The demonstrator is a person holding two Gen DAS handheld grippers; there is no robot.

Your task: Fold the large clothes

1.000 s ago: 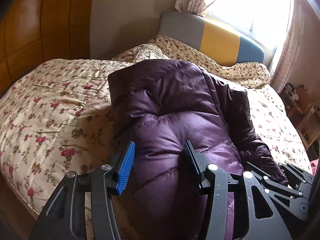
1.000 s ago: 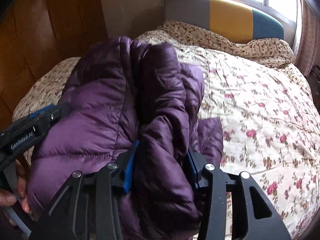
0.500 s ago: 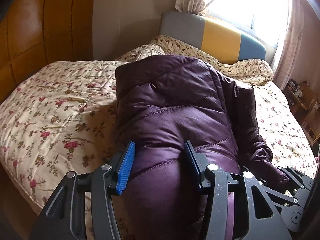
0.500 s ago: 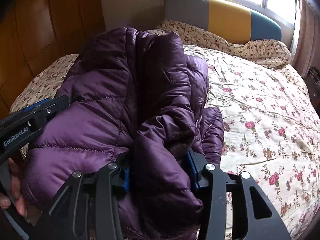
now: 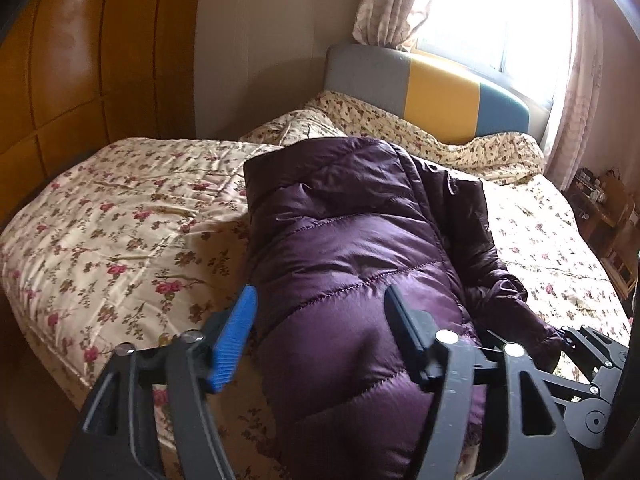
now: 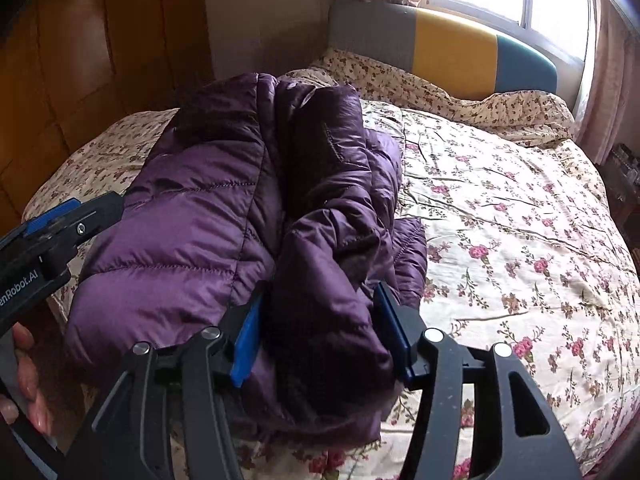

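Both grippers' fingers (image 5: 236,336) are opening, releasing the folded, puffy purple jacket (image 5: 352,240).

The left gripper (image 5: 320,334) is opening: its blue left pad, pressed to the purple jacket (image 5: 352,240) a second ago, is now standing clear of the fabric. The right gripper (image 6: 320,328) is opening too, its fingers (image 6: 246,336) spreading around the bunched sleeve. Both are drawing back, and the jacket's folded bundle is settling lower on the bed (image 5: 120,216)
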